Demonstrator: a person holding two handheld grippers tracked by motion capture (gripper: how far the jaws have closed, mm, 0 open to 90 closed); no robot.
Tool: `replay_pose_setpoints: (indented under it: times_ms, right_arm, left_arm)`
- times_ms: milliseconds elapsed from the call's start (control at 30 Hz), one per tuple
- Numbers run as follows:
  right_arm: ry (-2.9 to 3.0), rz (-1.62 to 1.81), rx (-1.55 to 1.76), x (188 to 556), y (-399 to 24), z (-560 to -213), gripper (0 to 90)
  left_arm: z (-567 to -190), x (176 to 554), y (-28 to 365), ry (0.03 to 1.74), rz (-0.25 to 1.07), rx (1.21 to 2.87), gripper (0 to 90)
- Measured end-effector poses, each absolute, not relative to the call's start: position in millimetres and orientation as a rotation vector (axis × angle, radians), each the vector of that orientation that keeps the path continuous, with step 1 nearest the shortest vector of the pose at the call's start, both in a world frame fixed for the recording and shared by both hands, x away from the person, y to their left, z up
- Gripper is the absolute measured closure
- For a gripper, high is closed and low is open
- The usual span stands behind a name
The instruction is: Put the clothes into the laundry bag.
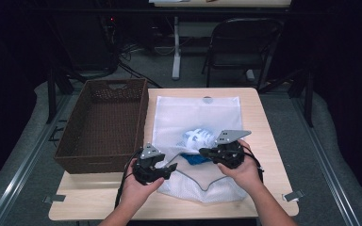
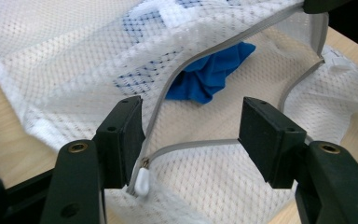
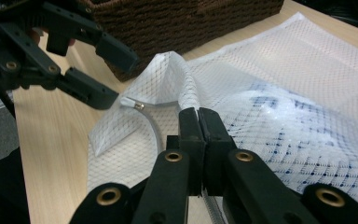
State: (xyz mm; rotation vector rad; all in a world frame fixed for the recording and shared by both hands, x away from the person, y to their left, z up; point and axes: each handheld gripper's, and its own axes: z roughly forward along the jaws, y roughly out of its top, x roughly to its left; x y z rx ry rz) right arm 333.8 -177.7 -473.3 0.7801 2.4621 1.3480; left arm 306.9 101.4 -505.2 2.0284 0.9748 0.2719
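Mesh laundry bag (image 1: 195, 117) held open at its zipper on the surface (image 1: 259, 141), beside the brown basket (image 1: 104, 123).

The bag's zipper edge is pinched by the clenched right hand-held gripper (image 3: 198, 116), which lifts the mesh. The left hand-held gripper (image 2: 191, 135) is released, nothing being pressed between its jaws; the white zipper pull (image 2: 141, 181) lies just beside one pad. The blue cloth (image 2: 212, 74) is seen inside the opening. The small pull could be missed or could slip if the jaws are closed off-centre, and the mesh could be snagged in the zipper if it is drawn while slack.
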Motion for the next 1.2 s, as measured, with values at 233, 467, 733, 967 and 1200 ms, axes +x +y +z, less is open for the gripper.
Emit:
replay_pose_setpoints:
  times_ms: [233, 467, 733, 967, 1200]
  right_arm:
    - [2.477, 1.326, 0.799, 325, -180, -479, 89.0]
    - [2.490, 1.313, 0.815, 321, -181, -489, 89.0]
    - [2.502, 1.303, 0.850, 315, -184, -500, 89.0]
    - [2.510, 1.291, 0.873, 311, -184, -513, 89.0]
    - [2.542, 1.255, 0.902, 310, -185, -528, 89.0]
  left_arm:
    - [-508, 305, 111, 0.987, 0.282, 2.037, 40.0]
    - [-514, 304, 116, 0.999, 0.282, 2.051, 40.5]
    - [-515, 299, 120, 1.002, 0.289, 2.054, 40.9]
    - [-519, 296, 125, 1.008, 0.300, 2.063, 41.2]
    - [-525, 295, 129, 1.025, 0.285, 2.068, 41.3]
